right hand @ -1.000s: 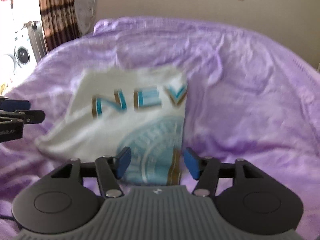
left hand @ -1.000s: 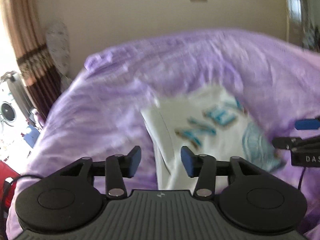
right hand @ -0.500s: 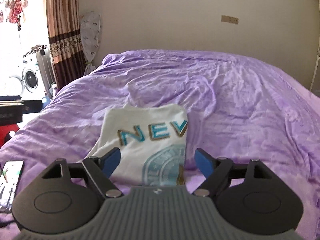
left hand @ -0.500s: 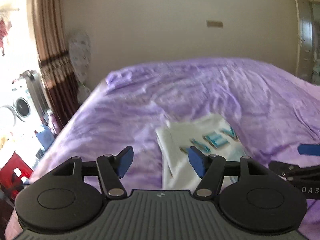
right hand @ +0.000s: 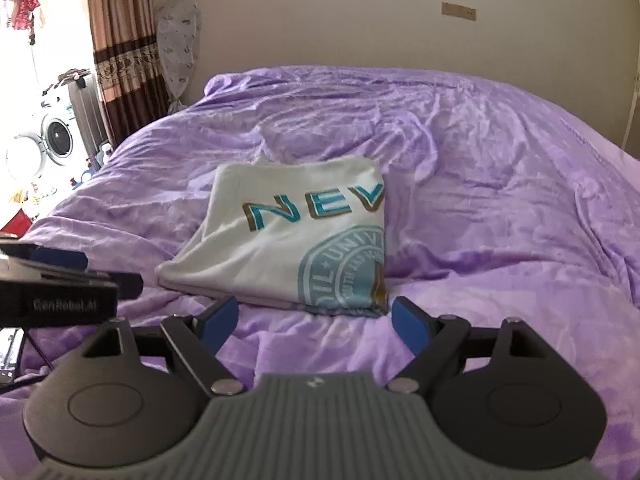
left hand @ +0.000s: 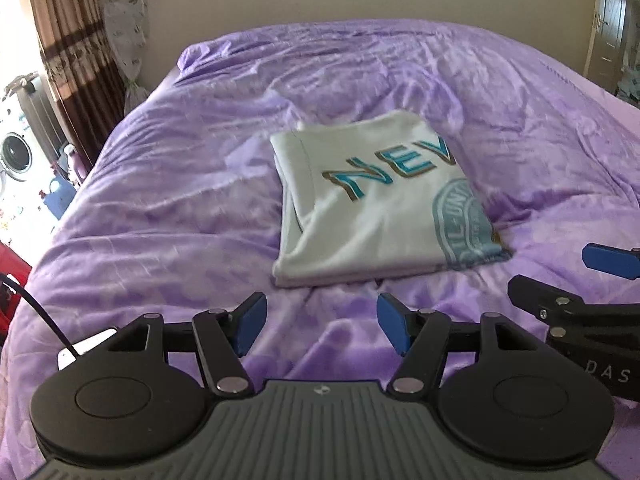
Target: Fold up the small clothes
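Item: white T-shirt (left hand: 372,216), folded, flat on purple bed (left hand: 168,200); fold judged complete. Left tongs (left hand: 320,322) and right tongs (right hand: 316,320): wide open, empty, the right's jaws just widened. Next: probably fetch another garment.

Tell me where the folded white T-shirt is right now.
In both wrist views the folded white T-shirt lies flat mid-frame on the purple bedspread, just beyond the open tongs, touching neither.

We read "NEV" in teal letters on the folded shirt (right hand: 288,240). Its round seal shows "UNIV". The left gripper (right hand: 60,280) body reads "GenRobot.AI".
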Tool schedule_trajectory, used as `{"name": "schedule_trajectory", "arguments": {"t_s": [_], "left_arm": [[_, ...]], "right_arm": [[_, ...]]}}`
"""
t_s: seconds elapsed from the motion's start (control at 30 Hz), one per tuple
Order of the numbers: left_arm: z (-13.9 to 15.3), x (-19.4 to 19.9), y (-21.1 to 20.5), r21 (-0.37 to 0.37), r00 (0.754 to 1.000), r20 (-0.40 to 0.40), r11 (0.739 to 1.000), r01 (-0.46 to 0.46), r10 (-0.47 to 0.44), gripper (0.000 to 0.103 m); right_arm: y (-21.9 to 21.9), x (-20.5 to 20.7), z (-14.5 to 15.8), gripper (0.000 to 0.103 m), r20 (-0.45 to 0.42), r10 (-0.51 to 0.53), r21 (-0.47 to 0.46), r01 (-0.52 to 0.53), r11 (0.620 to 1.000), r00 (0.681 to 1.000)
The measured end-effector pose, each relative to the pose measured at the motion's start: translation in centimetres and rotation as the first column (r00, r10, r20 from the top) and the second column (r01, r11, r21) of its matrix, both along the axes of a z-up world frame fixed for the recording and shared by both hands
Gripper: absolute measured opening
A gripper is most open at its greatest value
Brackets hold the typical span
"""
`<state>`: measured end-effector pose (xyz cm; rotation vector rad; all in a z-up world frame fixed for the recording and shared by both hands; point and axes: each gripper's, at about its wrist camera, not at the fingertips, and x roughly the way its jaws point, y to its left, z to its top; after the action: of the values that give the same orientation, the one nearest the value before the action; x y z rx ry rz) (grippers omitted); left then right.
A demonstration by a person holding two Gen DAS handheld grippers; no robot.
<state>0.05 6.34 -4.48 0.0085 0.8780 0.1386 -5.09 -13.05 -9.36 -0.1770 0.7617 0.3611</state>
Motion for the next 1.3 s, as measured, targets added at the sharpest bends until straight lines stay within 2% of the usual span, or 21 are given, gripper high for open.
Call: {"name": "schedule_trajectory", "arguments": {"t_s": [0.17,1.3], "left_arm": [[-0.53,0.24,-0.01,-0.001,1.000,-0.018,1.000,-0.006,0.006,0.074],[-0.39,0.27,-0.07,0.004,1.000,-0.011,1.000,-0.002,0.002,0.074]], "right_arm": [[-0.07,0.11,-0.42,0.080,-0.014,0.001,-0.001,-0.001,1.000,1.000],[0.06,0.15,-0.61,0.080,-0.017,0.007,-0.002,-0.007,1.000,1.000]]}}
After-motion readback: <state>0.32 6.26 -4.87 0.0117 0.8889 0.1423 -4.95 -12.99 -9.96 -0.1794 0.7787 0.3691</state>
